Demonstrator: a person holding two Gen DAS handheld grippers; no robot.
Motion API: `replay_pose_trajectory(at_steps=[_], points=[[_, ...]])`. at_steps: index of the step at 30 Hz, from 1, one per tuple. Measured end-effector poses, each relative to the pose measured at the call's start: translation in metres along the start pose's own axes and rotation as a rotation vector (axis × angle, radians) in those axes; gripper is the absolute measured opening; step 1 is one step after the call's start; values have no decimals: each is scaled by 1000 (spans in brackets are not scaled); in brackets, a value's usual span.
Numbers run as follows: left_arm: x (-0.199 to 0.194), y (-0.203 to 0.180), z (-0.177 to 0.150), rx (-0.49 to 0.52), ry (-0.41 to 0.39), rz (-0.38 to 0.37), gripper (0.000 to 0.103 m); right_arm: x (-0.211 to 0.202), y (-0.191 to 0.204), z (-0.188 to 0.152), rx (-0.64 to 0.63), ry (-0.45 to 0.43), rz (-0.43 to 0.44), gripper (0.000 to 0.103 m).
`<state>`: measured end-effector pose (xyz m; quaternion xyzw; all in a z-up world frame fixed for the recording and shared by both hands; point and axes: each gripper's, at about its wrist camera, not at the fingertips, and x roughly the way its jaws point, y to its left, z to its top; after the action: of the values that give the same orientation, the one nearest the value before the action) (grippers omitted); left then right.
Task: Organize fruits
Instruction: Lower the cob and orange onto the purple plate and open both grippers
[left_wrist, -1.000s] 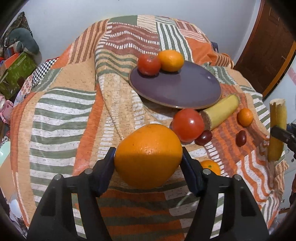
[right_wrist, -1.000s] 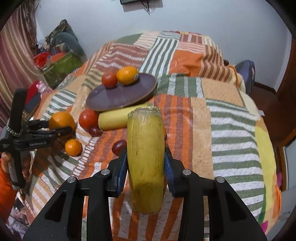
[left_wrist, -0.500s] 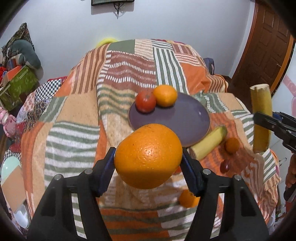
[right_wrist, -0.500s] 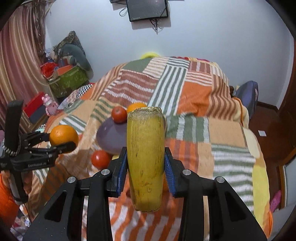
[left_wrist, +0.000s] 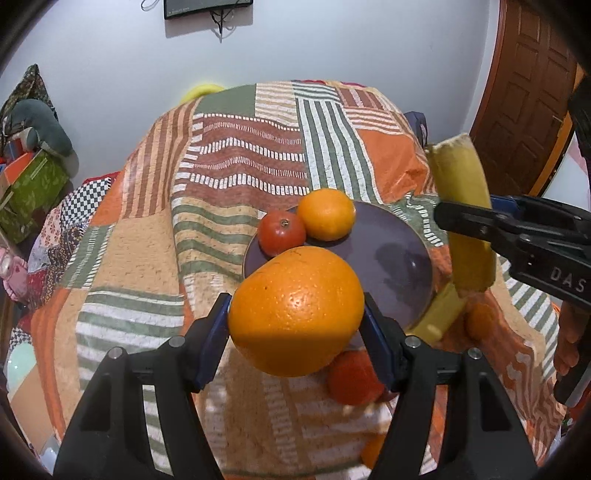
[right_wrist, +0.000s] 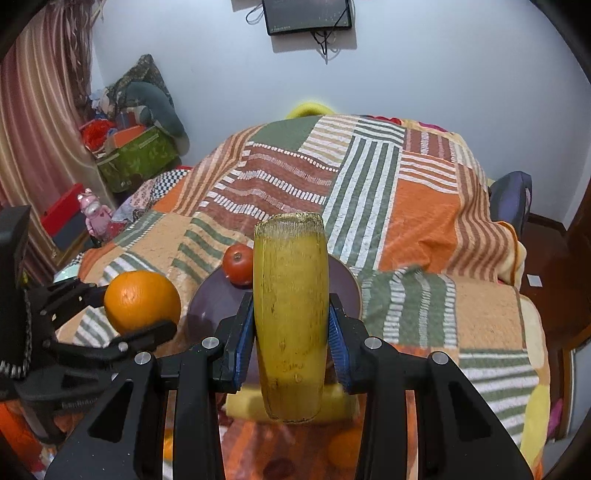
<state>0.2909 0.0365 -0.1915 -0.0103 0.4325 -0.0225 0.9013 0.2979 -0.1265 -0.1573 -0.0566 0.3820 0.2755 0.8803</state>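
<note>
Patchwork bedspread (left_wrist: 236, 177), plate (left_wrist: 391, 254) half hidden behind clamped orange (left_wrist: 295, 310)

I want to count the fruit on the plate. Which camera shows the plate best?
The left wrist view: most of the plate shows, with a tomato and an orange on it. In the right wrist view, the banana hides most of it.
</note>
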Motion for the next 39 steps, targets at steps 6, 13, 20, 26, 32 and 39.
replay_pose_trajectory(at_steps=[6, 13, 20, 26, 32, 39], points=[[32, -2, 8, 14, 41, 2, 66, 28, -3, 5, 3, 37, -22, 34], [61, 0, 15, 17, 79, 11, 66, 60, -15, 9, 30, 113, -39, 34], [77, -1, 17, 23, 91, 22, 66, 78, -24, 12, 93, 161, -30, 34], [79, -3, 19, 36, 97, 29, 67, 86, -22, 11, 96, 198, -46, 34], [80, 0, 21, 12, 114, 20, 67, 82, -22, 7, 69, 207, -50, 36], [66, -3, 23, 16, 80, 14, 76, 66, -25, 5, 33, 204, -56, 37]])
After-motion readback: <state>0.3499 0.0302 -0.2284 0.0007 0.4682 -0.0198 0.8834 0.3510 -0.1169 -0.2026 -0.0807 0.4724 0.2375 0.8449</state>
